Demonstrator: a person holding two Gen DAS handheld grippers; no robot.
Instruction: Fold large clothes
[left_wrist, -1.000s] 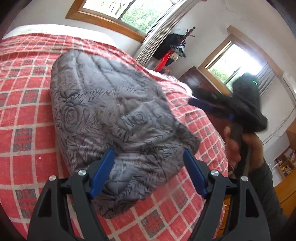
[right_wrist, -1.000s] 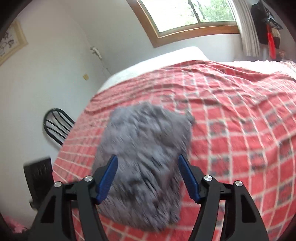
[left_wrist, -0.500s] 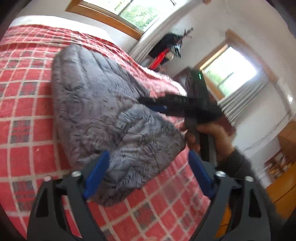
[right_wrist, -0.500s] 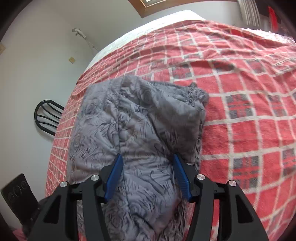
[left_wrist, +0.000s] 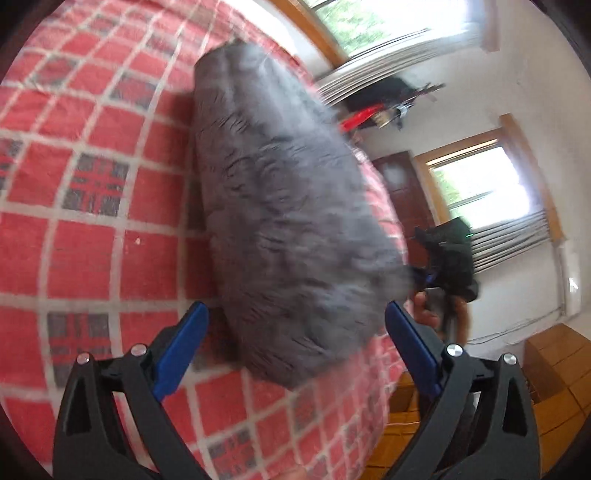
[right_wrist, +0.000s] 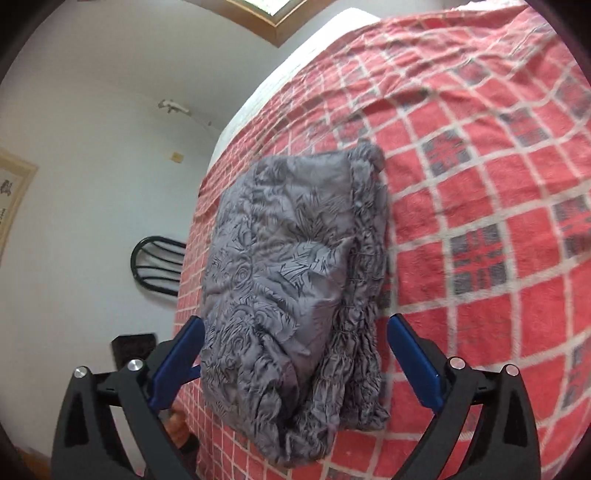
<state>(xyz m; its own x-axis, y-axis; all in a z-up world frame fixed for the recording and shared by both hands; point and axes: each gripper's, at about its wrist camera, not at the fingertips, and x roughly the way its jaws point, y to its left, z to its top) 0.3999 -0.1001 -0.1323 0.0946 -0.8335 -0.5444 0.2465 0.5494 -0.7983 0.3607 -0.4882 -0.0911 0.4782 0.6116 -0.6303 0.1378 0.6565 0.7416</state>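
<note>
A grey garment with a dark rose print (left_wrist: 280, 221) lies folded into a thick bundle on the red checked bedspread (left_wrist: 92, 229). It also shows in the right wrist view (right_wrist: 291, 280), near the bed's edge. My left gripper (left_wrist: 295, 332) is open, its blue pads on either side of the bundle's near end, empty. My right gripper (right_wrist: 295, 343) is open, straddling the bundle's near end, empty. The right gripper and the hand holding it show in the left wrist view (left_wrist: 443, 273), just past the bundle.
A black chair (right_wrist: 159, 266) and a dark box (right_wrist: 133, 347) stand beside the bed by the white wall. Windows (left_wrist: 484, 188), a dark wooden door (left_wrist: 402, 195), hanging clothes (left_wrist: 384, 99) and a wooden floor (left_wrist: 406, 417) lie beyond the bed.
Both grippers have swung round the bundle. The right gripper has drawn back off the garment's top and its jaws stand wider. The left view has tilted and is blurred by motion.
</note>
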